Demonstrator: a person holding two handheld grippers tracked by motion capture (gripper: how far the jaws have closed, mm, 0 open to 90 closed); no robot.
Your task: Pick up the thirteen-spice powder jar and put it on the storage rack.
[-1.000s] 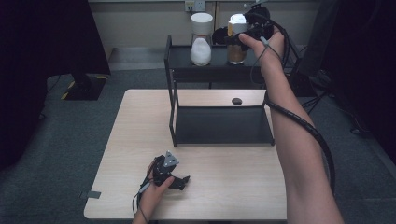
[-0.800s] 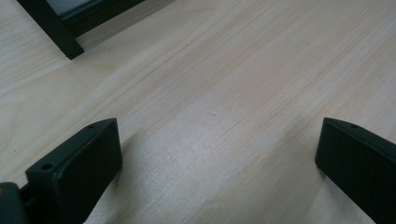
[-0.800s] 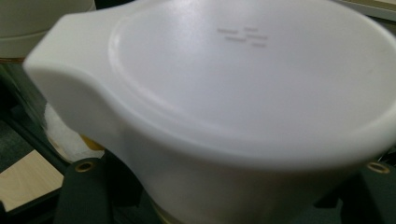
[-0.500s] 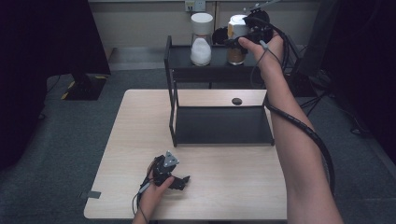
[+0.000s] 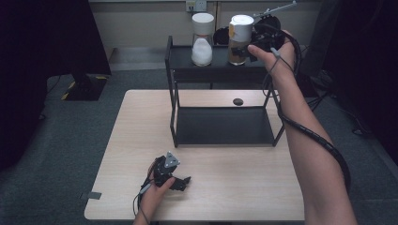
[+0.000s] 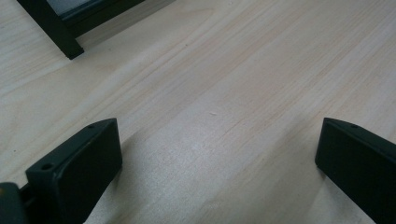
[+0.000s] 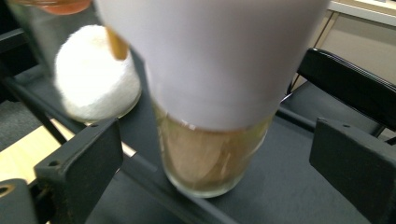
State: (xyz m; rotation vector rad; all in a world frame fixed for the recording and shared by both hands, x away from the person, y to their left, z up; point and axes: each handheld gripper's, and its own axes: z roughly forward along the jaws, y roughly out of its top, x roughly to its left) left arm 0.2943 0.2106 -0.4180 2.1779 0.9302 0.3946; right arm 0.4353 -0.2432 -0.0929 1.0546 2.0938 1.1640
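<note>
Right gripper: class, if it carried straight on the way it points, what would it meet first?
The right gripper would most likely meet the jar with brown contents on the shelf. The jar stands between the open jaws, which are not touching it yet.

A black two-level rack is standing at the far side of a pale wooden table. On its top shelf two jars are sitting side by side — a white-filled jar on the left, a white-lidded jar with brownish contents on the right. The right gripper is reaching up to that second jar, just beside it, with a cable trailing along the forearm. The left gripper is resting low on the table near the front edge — well apart from the rack. A small dark disc is lying on the table behind the lower shelf.
</note>
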